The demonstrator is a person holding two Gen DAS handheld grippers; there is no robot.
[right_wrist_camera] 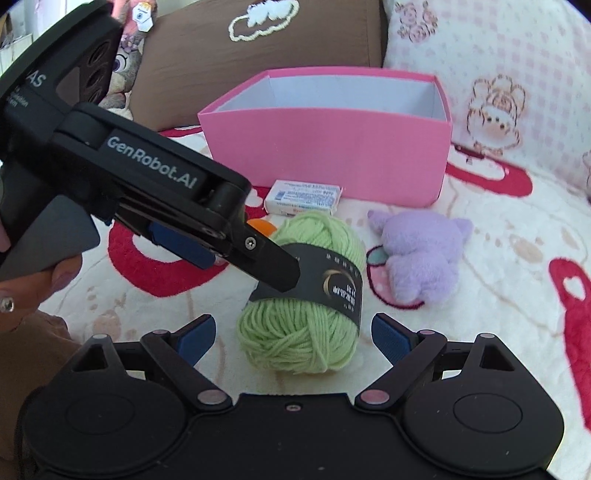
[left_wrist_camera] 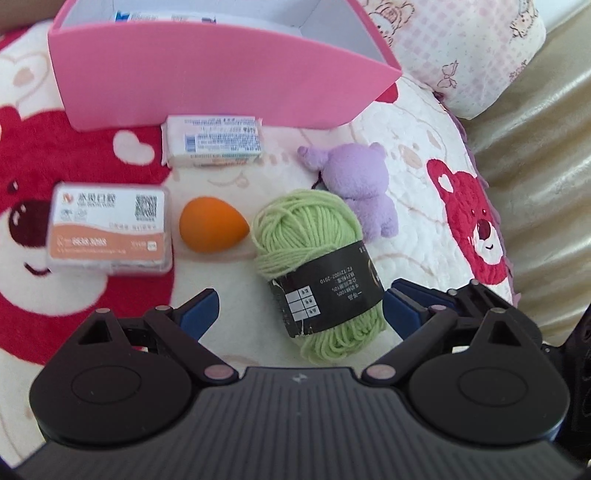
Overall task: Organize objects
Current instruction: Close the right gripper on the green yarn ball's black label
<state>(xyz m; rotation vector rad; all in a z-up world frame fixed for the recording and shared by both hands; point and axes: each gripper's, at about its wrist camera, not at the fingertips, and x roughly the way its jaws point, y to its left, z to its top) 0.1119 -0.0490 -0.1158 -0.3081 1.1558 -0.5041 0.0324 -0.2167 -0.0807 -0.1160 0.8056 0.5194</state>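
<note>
A green yarn ball (left_wrist_camera: 314,254) with a black paper band lies on the bear-print blanket (left_wrist_camera: 74,155). My left gripper (left_wrist_camera: 301,312) is open, and the yarn's near end sits between its blue pads (left_wrist_camera: 400,312), closer to the right one. In the right wrist view the yarn ball (right_wrist_camera: 299,332) also lies between the wide-apart fingers of my open right gripper (right_wrist_camera: 294,336). There the left gripper (right_wrist_camera: 236,262) comes in from the upper left, one black finger against the yarn's band. A pink box (right_wrist_camera: 325,151) stands open behind.
Near the yarn lie a purple plush toy (left_wrist_camera: 360,184), an orange egg-shaped sponge (left_wrist_camera: 212,229), a clear card box (left_wrist_camera: 110,229) and a tissue pack (left_wrist_camera: 214,140). A printed packet (left_wrist_camera: 125,16) shows inside the pink box (left_wrist_camera: 207,74). Pillows (right_wrist_camera: 509,85) stand behind; a hand (right_wrist_camera: 40,284) holds the left gripper.
</note>
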